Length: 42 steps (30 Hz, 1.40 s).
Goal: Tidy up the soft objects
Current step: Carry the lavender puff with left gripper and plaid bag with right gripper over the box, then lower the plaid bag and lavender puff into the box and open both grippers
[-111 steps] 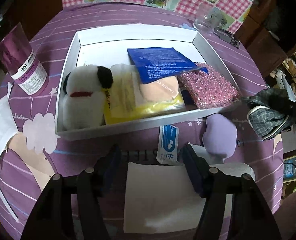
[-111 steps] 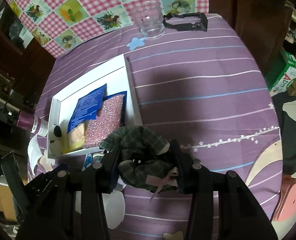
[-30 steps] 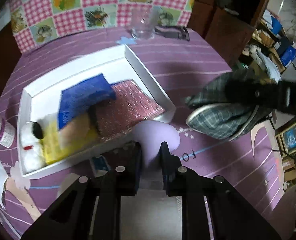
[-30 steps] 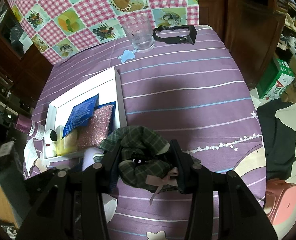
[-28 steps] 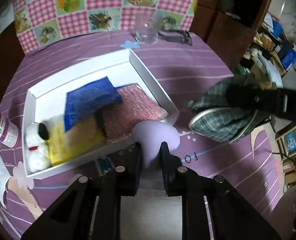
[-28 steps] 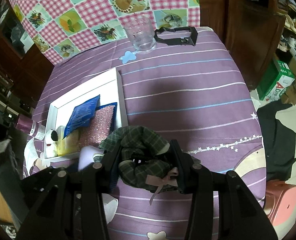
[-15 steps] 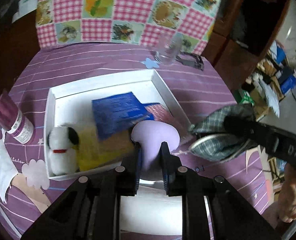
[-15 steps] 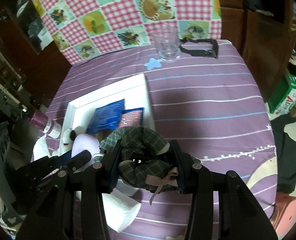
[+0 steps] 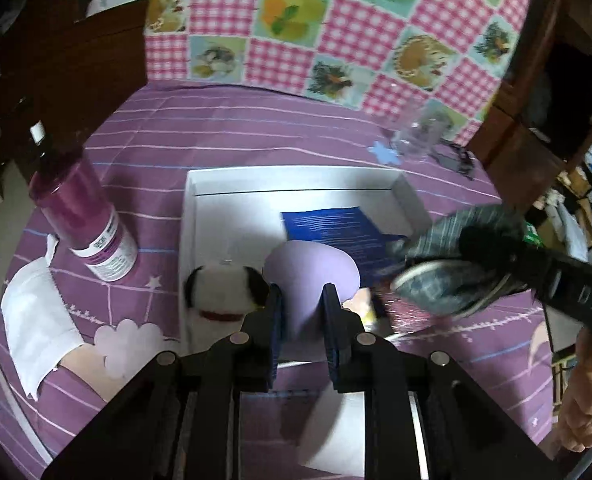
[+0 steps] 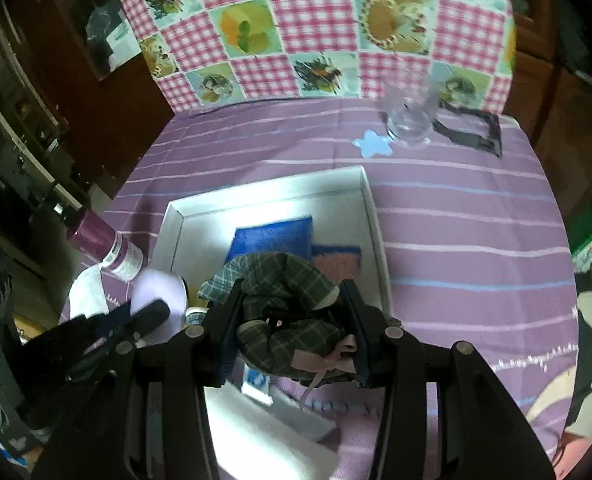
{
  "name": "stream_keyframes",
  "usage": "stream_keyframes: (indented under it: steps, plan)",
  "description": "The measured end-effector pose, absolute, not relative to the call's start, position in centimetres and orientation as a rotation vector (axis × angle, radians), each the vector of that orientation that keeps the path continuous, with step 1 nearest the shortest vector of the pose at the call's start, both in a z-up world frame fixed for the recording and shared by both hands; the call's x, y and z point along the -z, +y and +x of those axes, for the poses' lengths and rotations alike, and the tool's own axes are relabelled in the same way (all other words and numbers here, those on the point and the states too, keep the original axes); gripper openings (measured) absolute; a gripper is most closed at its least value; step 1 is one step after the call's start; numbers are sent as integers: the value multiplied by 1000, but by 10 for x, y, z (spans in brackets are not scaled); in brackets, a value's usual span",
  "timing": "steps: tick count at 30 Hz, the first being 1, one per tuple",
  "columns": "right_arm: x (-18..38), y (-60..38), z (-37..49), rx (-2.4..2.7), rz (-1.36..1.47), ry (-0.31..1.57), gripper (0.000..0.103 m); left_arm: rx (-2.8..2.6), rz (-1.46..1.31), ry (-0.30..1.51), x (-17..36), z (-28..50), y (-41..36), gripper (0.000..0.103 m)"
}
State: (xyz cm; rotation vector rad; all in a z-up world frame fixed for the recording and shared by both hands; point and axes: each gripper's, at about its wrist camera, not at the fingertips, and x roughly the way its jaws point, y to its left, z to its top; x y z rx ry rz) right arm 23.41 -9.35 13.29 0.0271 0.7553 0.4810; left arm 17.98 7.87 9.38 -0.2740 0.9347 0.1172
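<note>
My left gripper (image 9: 301, 300) is shut on a lilac soft pad (image 9: 309, 272) and holds it above the near part of the white tray (image 9: 296, 178). In the tray lie a black-and-white plush dog (image 9: 224, 284), a blue packet (image 9: 331, 228) and a pink glitter sponge (image 10: 335, 266). My right gripper (image 10: 292, 296) is shut on a bundle of green plaid cloth (image 10: 284, 280) with a pink ribbon, held over the tray's right half. From the left wrist view that plaid cloth (image 9: 443, 264) hangs at the right, over the tray's corner. The lilac pad (image 10: 158, 292) shows at the left in the right wrist view.
A purple canister (image 9: 84, 224) stands left of the tray, with white tissue (image 9: 36, 320) beside it. A clear glass (image 10: 409, 116) and a black clip (image 10: 471, 128) sit at the table's far side. White paper towel (image 10: 256, 432) and a small sachet (image 10: 258, 382) lie near the front. A hand (image 9: 583, 396) shows at right.
Both grippers have swung left and slightly up over the tray, each still holding its load. The lilac pad has left the tablecloth and now hangs over the tray; the plaid cloth has come over the right side.
</note>
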Motion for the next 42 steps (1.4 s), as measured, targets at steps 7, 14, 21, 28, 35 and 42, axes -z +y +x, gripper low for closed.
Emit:
stream_keyframes:
  steps: [7,14,21,28,35,42]
  plan:
    - [-121,-68,253,-531,7,779,47,-128,-312,960,-75,187,96,18]
    - [-101,-51,275,-538,13,830,47,-150,-323,1014,-53,198,99,18]
    - [-83,-37,292,-473,-41,845,49,-120,-347,1030,-41,205,99,18]
    - [-73,-42,305,-459,35,895,51,-109,-368,1015,-33,209,103,19]
    - [-70,-42,303,-403,67,897,51,-122,-369,1006,-32,211,102,19]
    - [-75,-61,294,-492,228,863,61,-138,-331,980,-37,209,97,28]
